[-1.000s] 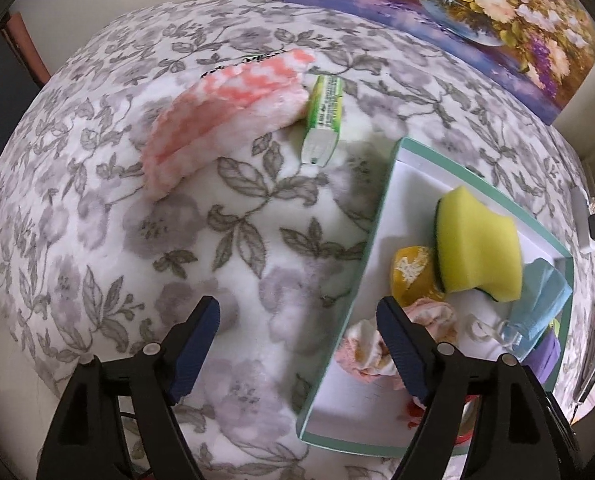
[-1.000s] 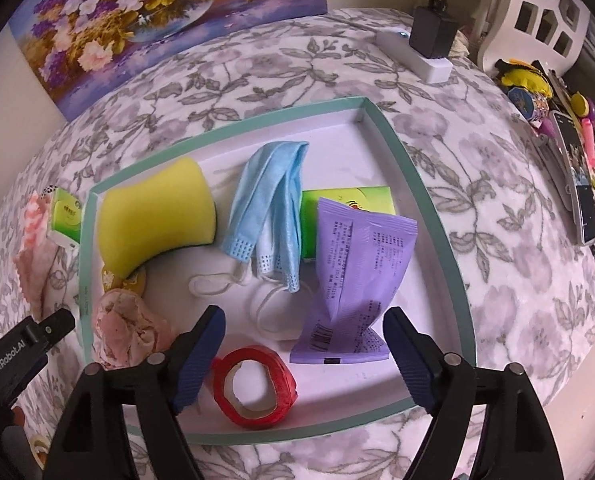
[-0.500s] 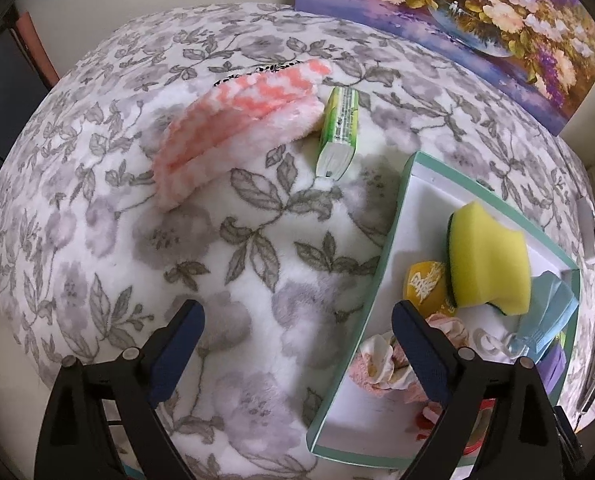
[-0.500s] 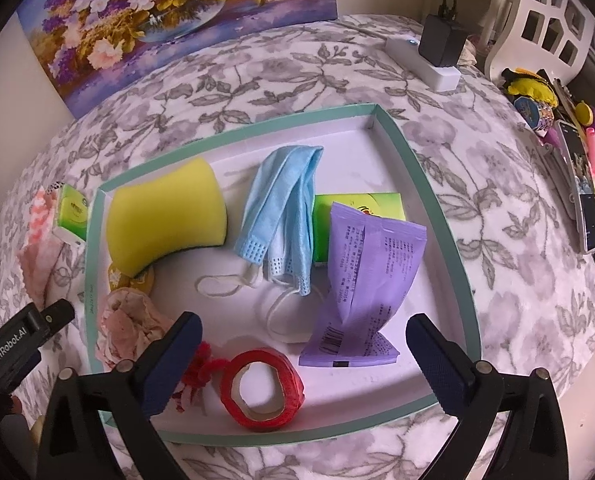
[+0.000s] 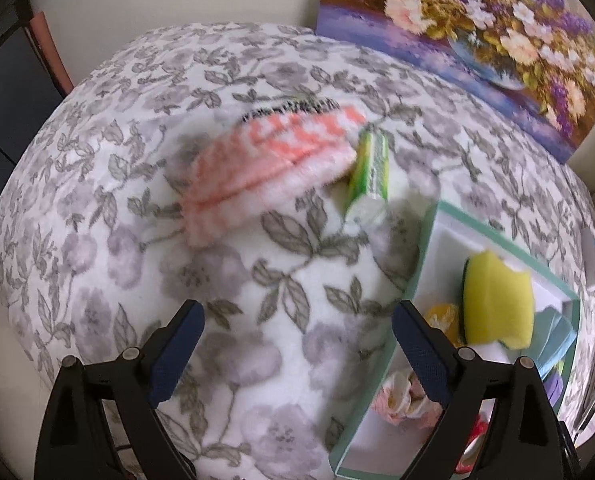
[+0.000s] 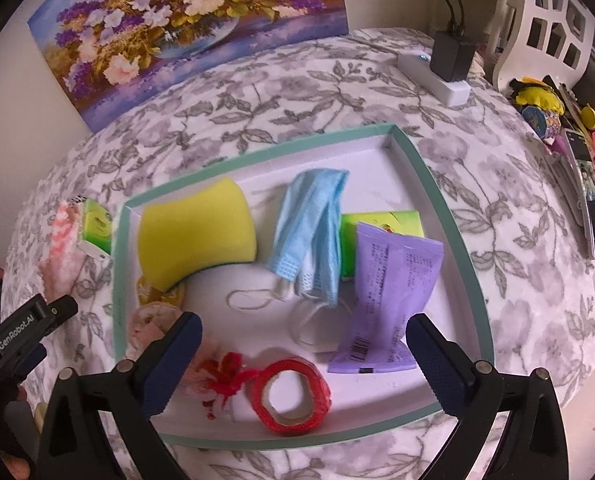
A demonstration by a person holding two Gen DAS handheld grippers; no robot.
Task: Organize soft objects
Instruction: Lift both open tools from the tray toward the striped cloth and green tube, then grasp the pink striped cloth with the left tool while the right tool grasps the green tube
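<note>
While both grippers hang spread and empty, the left gripper [image 5: 297,344] should straddle the pink cloth [image 5: 265,176] at 12 o'clock (avoiding the green pack [image 5: 371,170] touching it) for the tray [image 5: 425,248].

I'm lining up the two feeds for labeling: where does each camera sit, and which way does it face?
Left wrist: on the left gripper, looking forward over the floral blanket at the pink cloth; its two open fingers show.
Right wrist: on the right gripper, looking down into the tray; its open fingers and part of the left gripper show.
Shared: tray, yellow sponge, pink cloth, flower painting.
</note>
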